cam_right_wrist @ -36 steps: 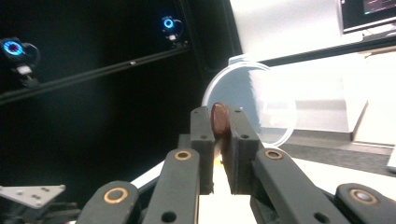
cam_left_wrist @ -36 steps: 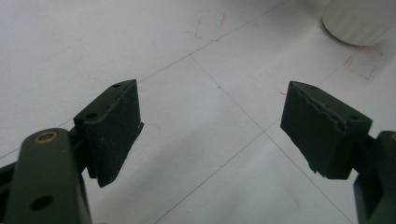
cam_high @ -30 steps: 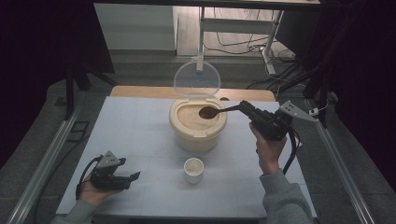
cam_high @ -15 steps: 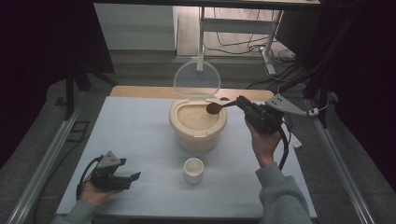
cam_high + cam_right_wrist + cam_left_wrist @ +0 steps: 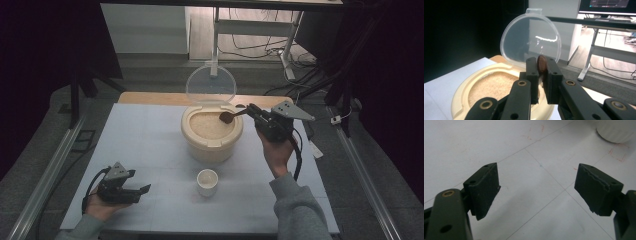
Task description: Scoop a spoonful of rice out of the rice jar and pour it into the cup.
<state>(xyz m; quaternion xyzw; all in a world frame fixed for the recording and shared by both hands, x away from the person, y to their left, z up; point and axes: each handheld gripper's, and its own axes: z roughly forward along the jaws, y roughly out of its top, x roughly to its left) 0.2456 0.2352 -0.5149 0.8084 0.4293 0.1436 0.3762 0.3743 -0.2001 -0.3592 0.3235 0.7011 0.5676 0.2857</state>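
Nearest the person, at the table's front left, the left gripper [image 5: 142, 190] lies low in a hand resting on the pale blue-white table [image 5: 150, 150], its jaws spread wide apart with nothing between them; the left gripper view shows both dark pads [image 5: 486, 187] over bare tabletop marked with faint lines and red scribbles, and the base of a white ribbed cup [image 5: 616, 130] at the upper right corner. In the high view that small white cup [image 5: 207, 181] stands upright near the front middle of the table, apart from both grippers. Just behind it sits a round cream-coloured container [image 5: 211, 132] filled with pale grain, its clear hinged lid [image 5: 211, 85] standing open and upright at the back rim. To the right, a hand [image 5: 274, 150] in a grey sleeve holds the right gripper [image 5: 250, 110] raised beside the container, jaws pointing left toward it and clamped on the handle of a brown spoon [image 5: 227, 117], whose bowl hangs over the right part of the grain. In the right gripper view the jaws press together on the spoon [image 5: 541, 63], seen edge-on, with the grain-filled container [image 5: 494, 86] below and the clear lid [image 5: 531, 40] beyond. Behind the table are a white desk frame [image 5: 250, 25] and loose cables [image 5: 260, 50] on the floor.
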